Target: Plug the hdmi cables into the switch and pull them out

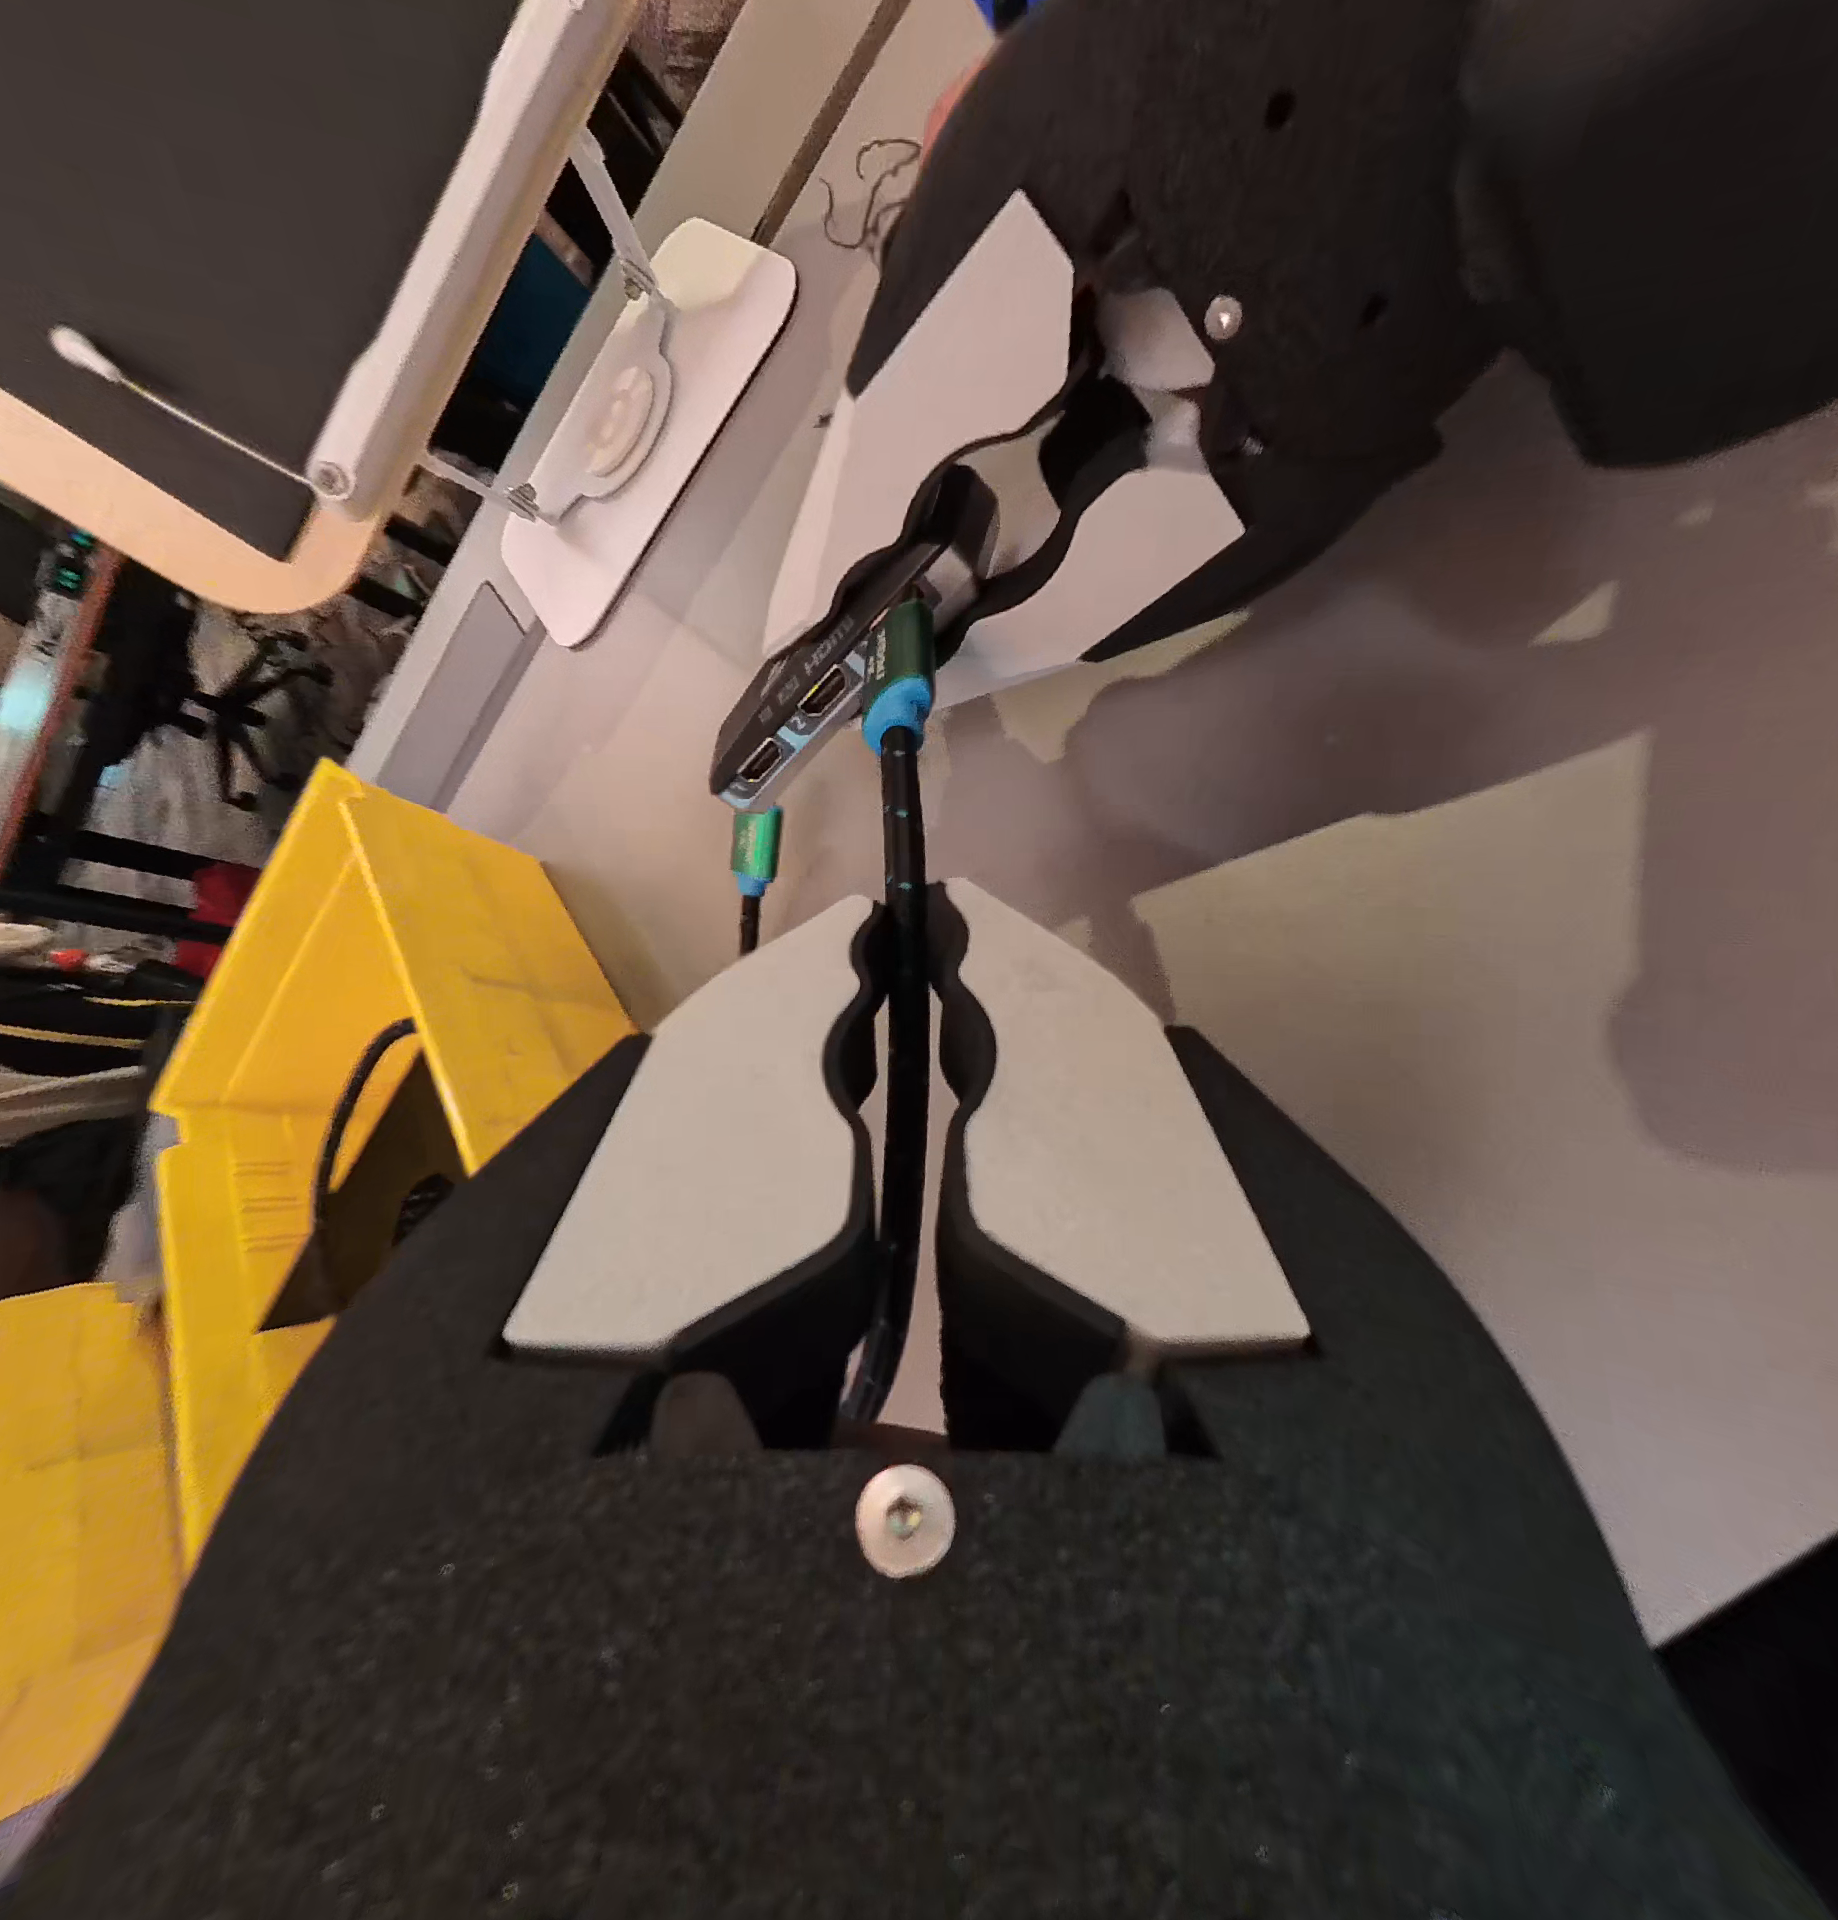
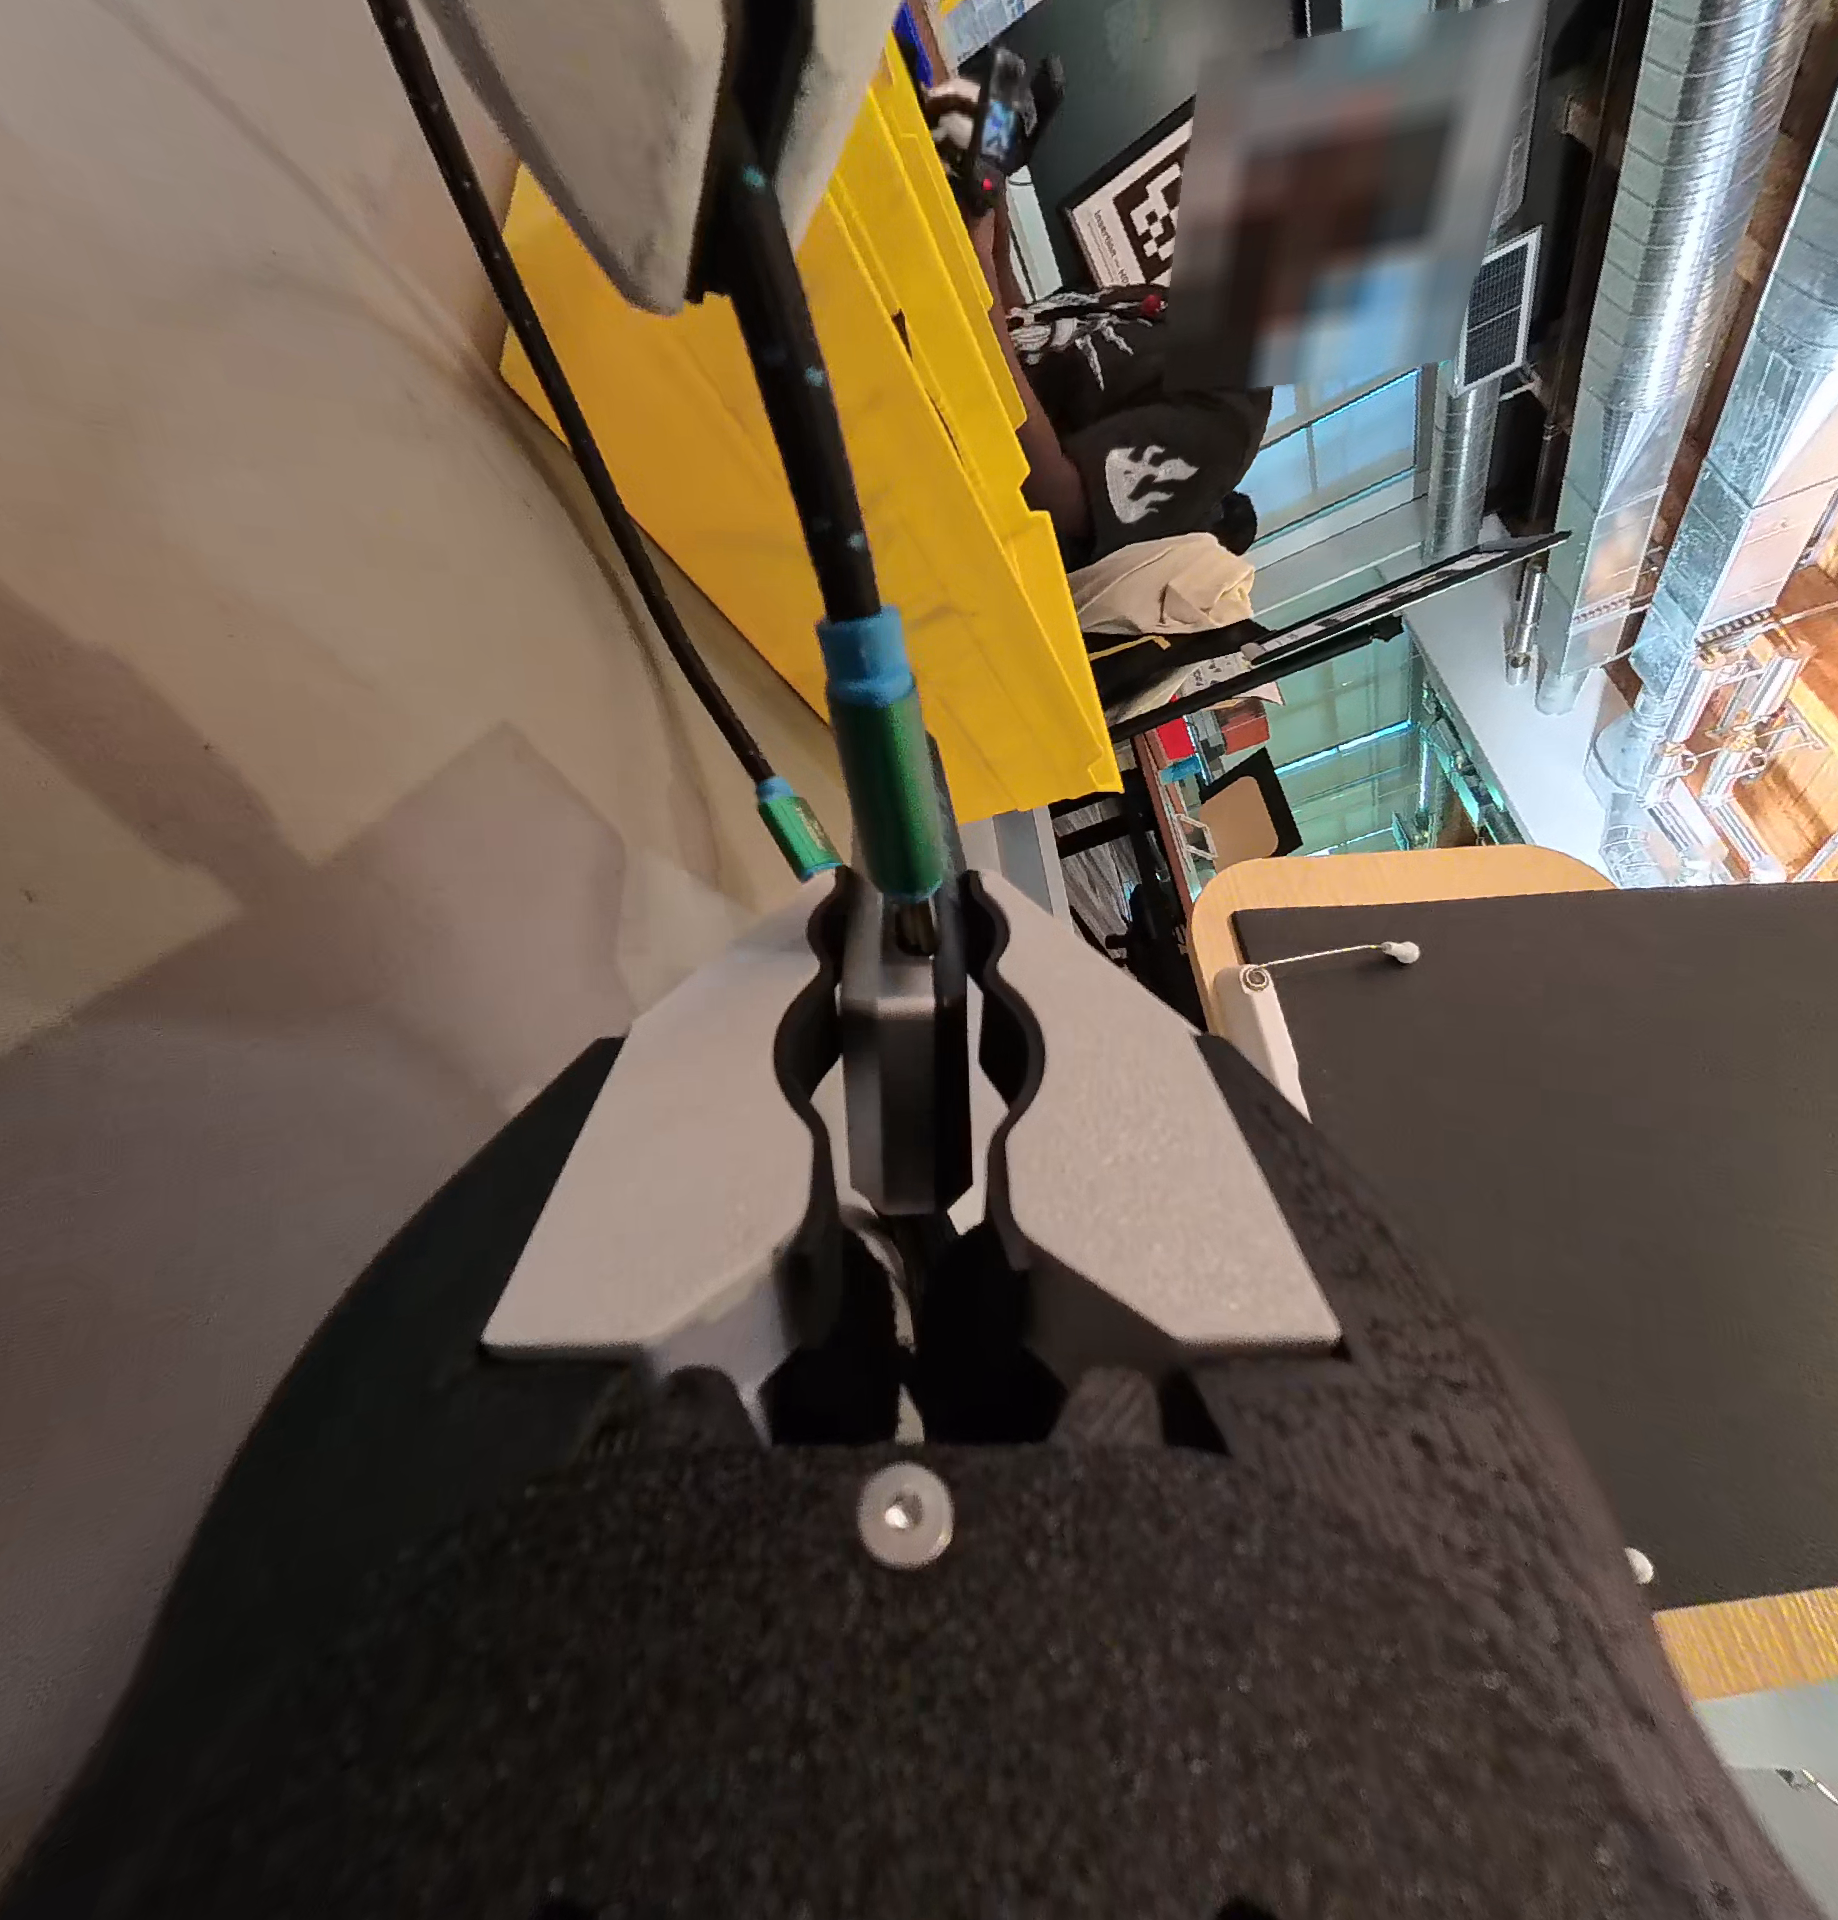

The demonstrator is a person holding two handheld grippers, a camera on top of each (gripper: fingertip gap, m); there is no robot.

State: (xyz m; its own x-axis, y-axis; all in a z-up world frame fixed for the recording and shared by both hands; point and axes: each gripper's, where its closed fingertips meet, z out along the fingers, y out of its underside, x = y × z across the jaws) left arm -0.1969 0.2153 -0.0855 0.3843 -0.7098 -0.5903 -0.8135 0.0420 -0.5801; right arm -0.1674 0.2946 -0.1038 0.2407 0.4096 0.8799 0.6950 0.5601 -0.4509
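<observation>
My left gripper (image 1: 907, 914) is shut on a black braided HDMI cable (image 1: 904, 831), a short way behind its green plug (image 1: 899, 665) with a blue collar. The plug's tip meets the port face of the grey HDMI switch (image 1: 790, 717); I cannot tell how deep it sits. Two ports beside it are empty. My right gripper (image 2: 899, 904) is shut on the switch (image 2: 894, 1091) and holds it above the table, with the plug (image 2: 889, 800) straight ahead. A second green plug (image 1: 754, 842) lies loose on the table; it also shows in the right wrist view (image 2: 795, 821).
Yellow bins (image 1: 375, 987) stand at the table's edge beside the cables and also show in the right wrist view (image 2: 894, 499). A white monitor stand base (image 1: 645, 416) sits beyond the switch. A black panel (image 2: 1517, 1195) lies to the right. A person (image 2: 1154, 468) stands behind the bins. Tip to tip, the grippers are about 9 centimeters apart.
</observation>
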